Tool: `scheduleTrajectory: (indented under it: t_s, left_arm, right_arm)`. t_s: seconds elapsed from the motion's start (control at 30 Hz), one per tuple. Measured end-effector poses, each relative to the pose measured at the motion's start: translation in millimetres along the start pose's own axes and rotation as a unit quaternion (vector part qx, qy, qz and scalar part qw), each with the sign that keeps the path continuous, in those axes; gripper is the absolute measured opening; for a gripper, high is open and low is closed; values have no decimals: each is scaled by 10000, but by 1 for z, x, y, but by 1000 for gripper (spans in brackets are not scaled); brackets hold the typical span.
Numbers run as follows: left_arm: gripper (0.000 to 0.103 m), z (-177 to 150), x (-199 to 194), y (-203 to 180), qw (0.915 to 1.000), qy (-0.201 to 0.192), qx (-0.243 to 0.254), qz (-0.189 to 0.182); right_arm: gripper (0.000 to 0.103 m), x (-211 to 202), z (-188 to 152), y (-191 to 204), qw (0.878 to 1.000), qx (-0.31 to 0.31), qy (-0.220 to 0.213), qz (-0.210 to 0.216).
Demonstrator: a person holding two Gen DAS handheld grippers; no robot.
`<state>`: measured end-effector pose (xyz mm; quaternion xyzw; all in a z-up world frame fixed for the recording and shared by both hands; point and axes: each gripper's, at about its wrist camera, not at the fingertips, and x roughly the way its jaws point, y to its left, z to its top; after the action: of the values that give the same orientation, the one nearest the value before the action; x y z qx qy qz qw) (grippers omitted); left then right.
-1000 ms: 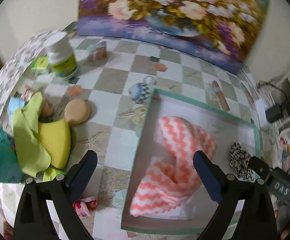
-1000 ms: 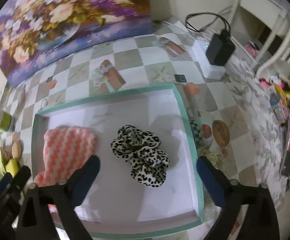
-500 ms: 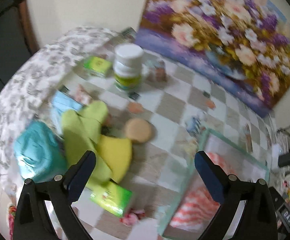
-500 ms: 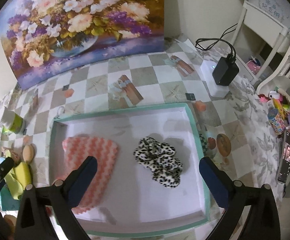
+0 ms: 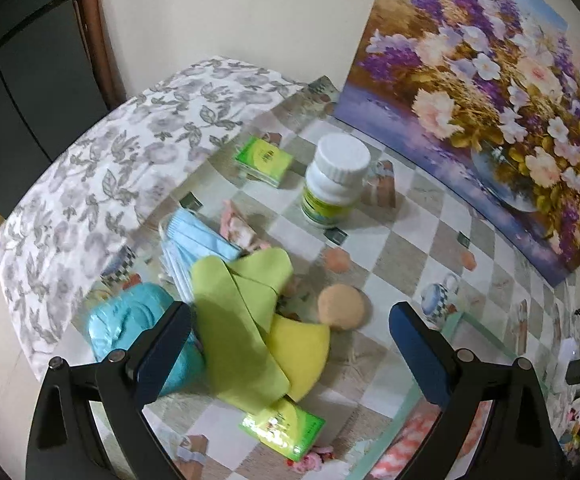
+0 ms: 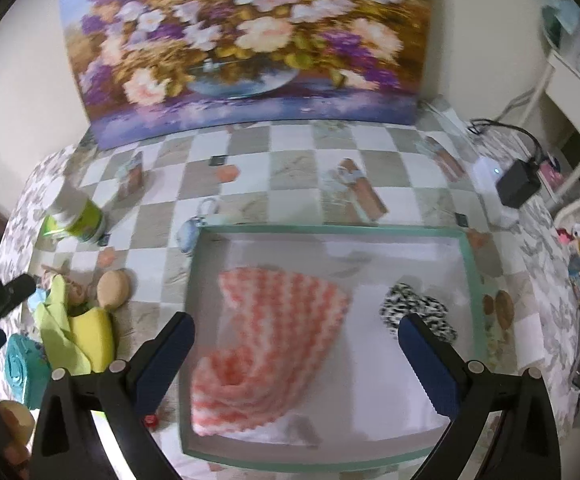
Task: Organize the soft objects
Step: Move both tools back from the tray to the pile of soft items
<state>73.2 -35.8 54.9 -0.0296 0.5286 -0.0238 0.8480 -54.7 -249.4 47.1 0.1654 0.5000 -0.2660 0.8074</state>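
The left gripper (image 5: 290, 338) gapes wide, gripping nothing, above a pile of soft things: a lime-green cloth (image 5: 236, 320) between its fingers, a yellow sponge (image 5: 301, 350) touching it, a teal pack (image 5: 130, 324) under the left finger, a tan puff (image 5: 341, 306) just ahead. Bare checkered table (image 5: 405, 240) lies beyond, the table's edge to the left. The right gripper (image 6: 295, 350) is also spread wide and empty over the teal-rimmed tray (image 6: 469, 248), which holds a coral zigzag cloth (image 6: 274, 336) between the fingers and a leopard scrunchie (image 6: 413, 306) by the right finger.
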Motion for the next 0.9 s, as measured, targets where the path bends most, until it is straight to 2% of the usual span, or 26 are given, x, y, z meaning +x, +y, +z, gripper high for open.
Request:
scheduleTrajectory:
  t_s: [0.23,0.33,0.57,0.73,0.9]
  left_arm:
    - [99,11,5,9,9996,167,240,49]
    - [99,15,7,17,9990,283,324,-73]
    - [99,24,14,38,9969,507,466,-391]
    - [99,35,13,70,9966,524,348,-525]
    - [99,45,16,108,9978,499,26,-429]
  right_arm:
    - [103,7,-1,24,9997,-178,64,125]
    - [103,7,0,27,9996,-162,31,220]
    - [103,9,-3,49,9969,-223,105,741]
    - [103,15,-6,78,9935,-387,200,1055]
    - [103,20,-11,98,9917,-481,258,1165]
